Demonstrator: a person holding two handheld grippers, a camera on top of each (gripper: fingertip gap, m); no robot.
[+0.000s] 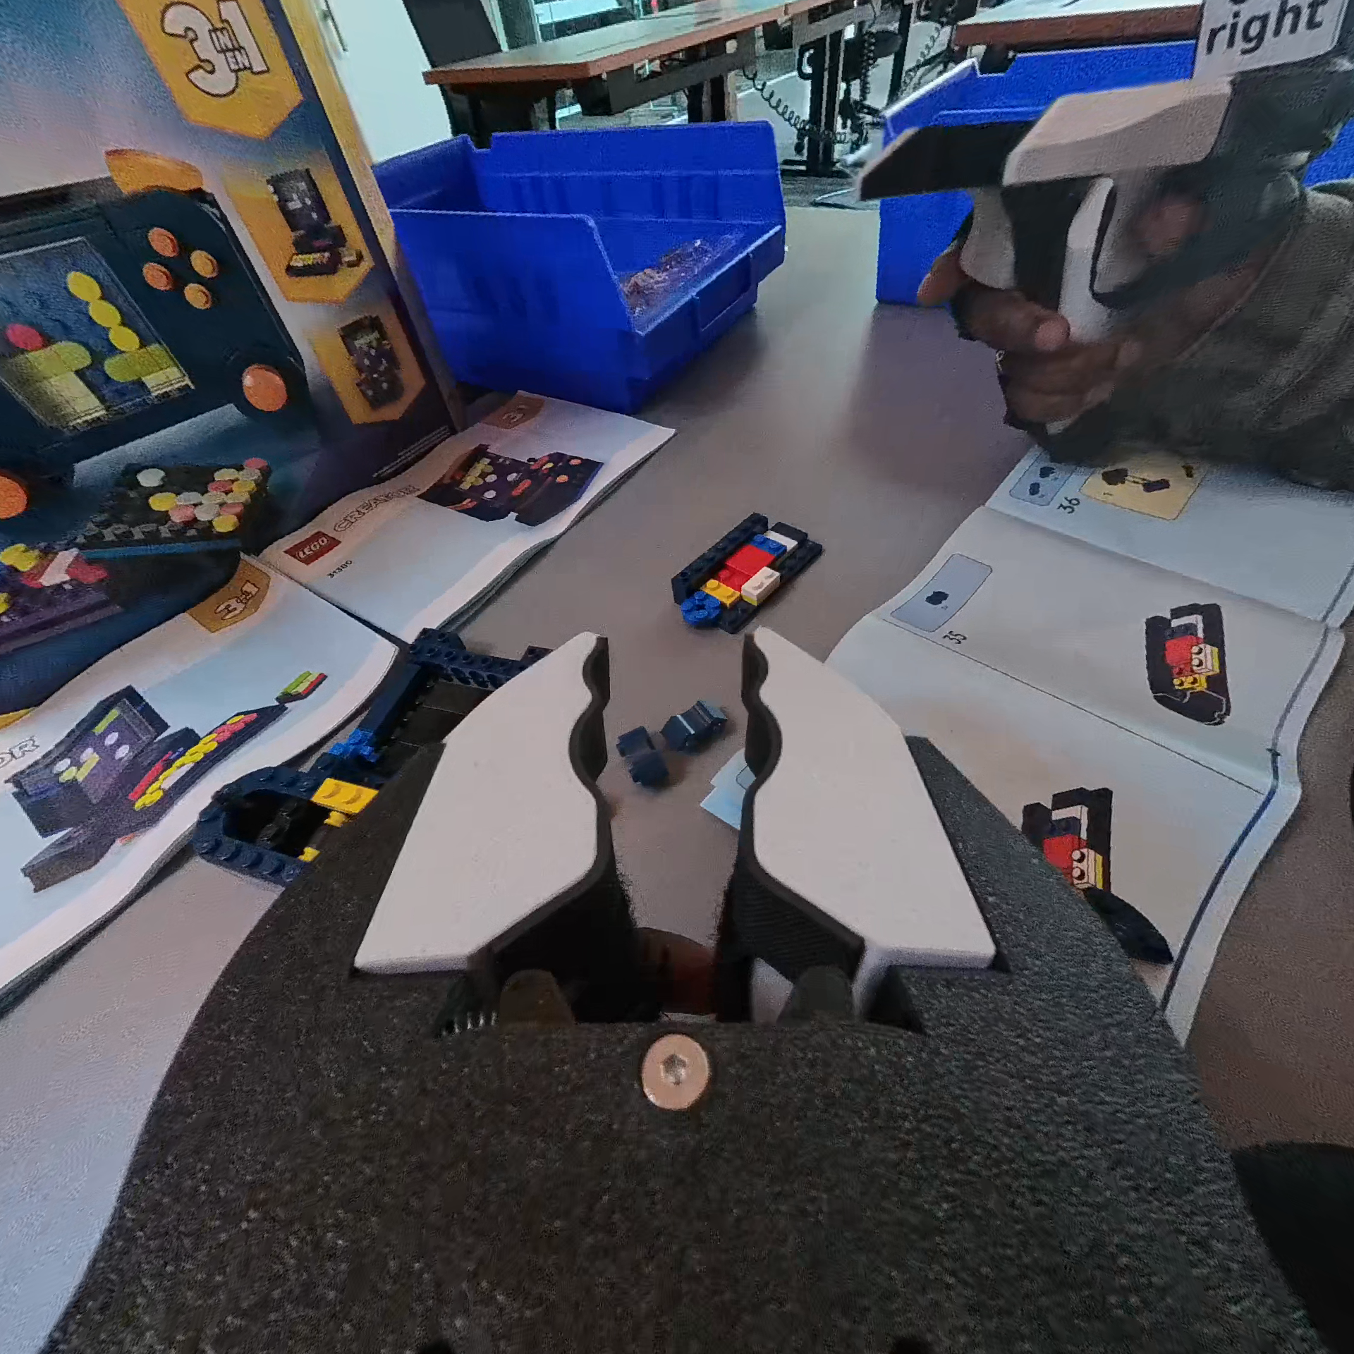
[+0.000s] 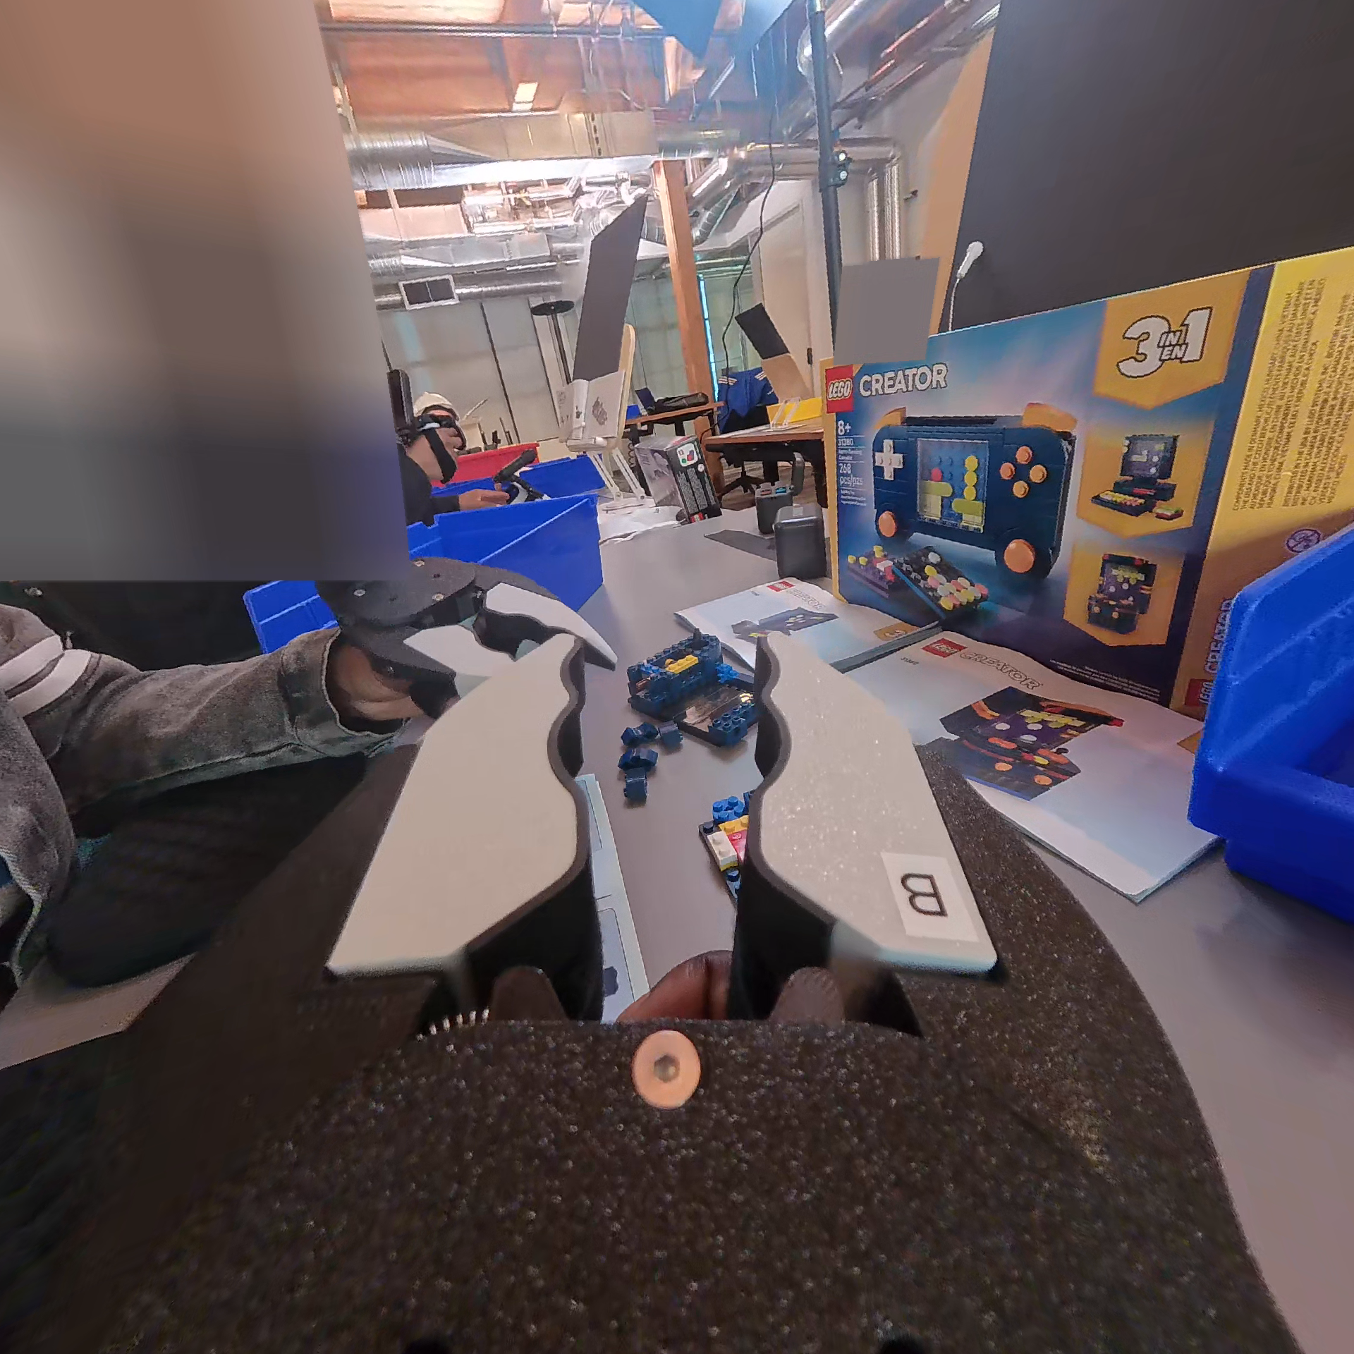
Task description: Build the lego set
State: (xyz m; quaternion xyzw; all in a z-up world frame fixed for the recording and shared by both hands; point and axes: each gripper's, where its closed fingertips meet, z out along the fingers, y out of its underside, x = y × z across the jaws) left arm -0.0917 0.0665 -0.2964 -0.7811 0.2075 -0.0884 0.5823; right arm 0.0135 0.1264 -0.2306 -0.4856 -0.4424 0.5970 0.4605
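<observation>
My left gripper (image 1: 675,645) is open and empty, low over the grey table (image 1: 842,381). A few small dark blue bricks (image 1: 670,740) lie loose on the table between its fingers, and neither pad touches them. A small flat build of dark blue, red, yellow and white bricks (image 1: 747,571) lies just beyond. My right gripper (image 2: 670,648) is open and empty, held above the table and facing the left gripper (image 2: 527,630). The loose bricks (image 2: 645,755) and the small build (image 2: 725,835) lie below it. A larger dark blue build (image 2: 692,689) sits behind them.
An open instruction booklet (image 1: 1099,696) lies at the right, closed booklets (image 1: 454,527) at the left. The set's box (image 2: 1062,476) stands behind them. Blue bins (image 1: 586,278) stand at the back and one (image 2: 1282,733) at the right. The right gripper (image 1: 952,172) shows far right.
</observation>
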